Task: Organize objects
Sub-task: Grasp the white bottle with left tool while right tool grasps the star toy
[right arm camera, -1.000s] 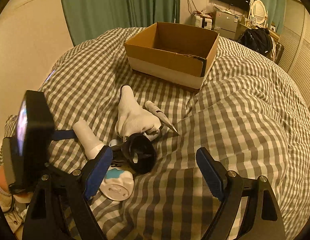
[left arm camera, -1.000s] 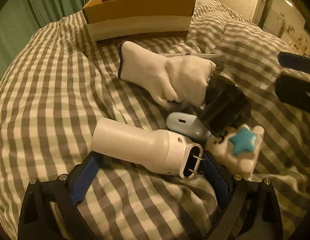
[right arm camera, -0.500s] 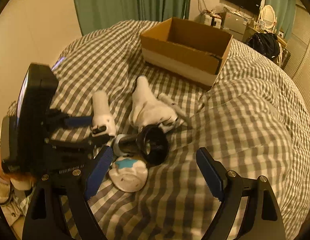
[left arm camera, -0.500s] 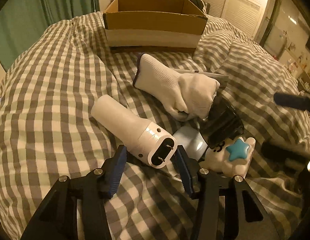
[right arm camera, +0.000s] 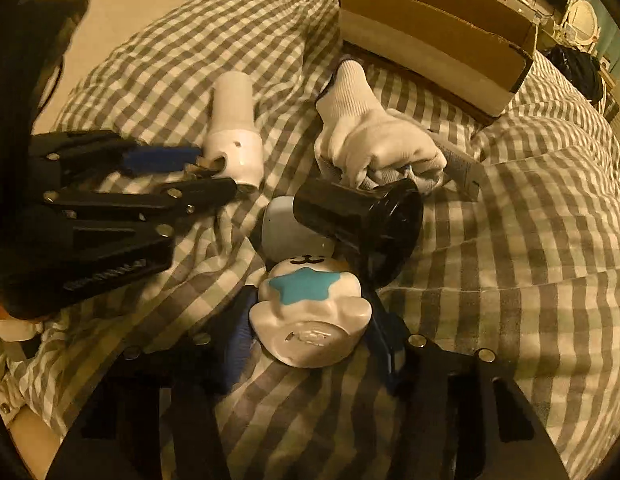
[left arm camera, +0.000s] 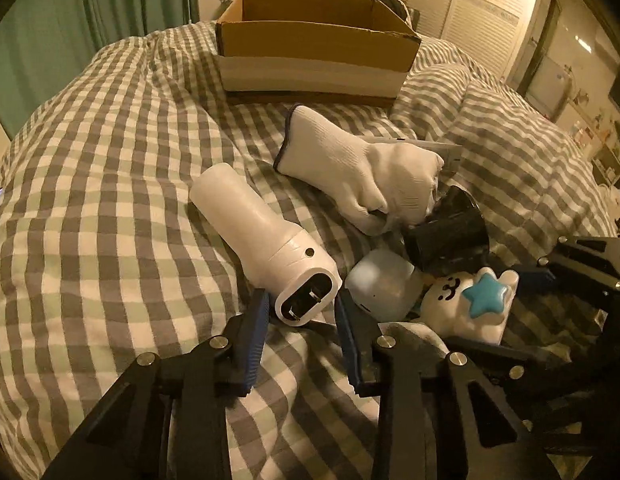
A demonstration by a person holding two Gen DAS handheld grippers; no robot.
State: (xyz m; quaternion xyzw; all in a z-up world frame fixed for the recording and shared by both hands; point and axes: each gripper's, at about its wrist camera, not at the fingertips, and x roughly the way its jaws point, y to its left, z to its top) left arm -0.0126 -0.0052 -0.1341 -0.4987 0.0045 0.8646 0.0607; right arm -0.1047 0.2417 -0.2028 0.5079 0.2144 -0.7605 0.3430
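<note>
Both claws have closed in since half a second ago: the left claw point(left arm camera: 300, 312) has narrowed around the plug end of the white cylinder point(left arm camera: 266, 236), and the right claw point(right arm camera: 310, 344), wide open and hanging above the bed before, is now down at the star toy point(right arm camera: 310, 312).

On the checked duvet point(left arm camera: 90, 200) lie six loose things, one of each: one white cylinder with two metal prongs in its end, one white glove point(left arm camera: 361, 176), one black funnel-shaped cup point(right arm camera: 361, 216), one pale blue rounded case point(left arm camera: 383, 286), one white animal toy with a blue star on it, and one slim white tube point(right arm camera: 459, 164) poking out from behind the glove. One open cardboard box point(left arm camera: 313, 52) stands at the far side of the bed (its inside cannot be seen from either view).

The left claw's two blue pads flank the cylinder's plug end; they look to be touching it, though a firm grip cannot be told. The right claw's two fingers sit on either side of the star toy's base, close against it, and contact is likewise unclear.

The cup lies on its side, over the blue case and against the glove. The toy touches the case. The cylinder lies apart from the glove.
</note>
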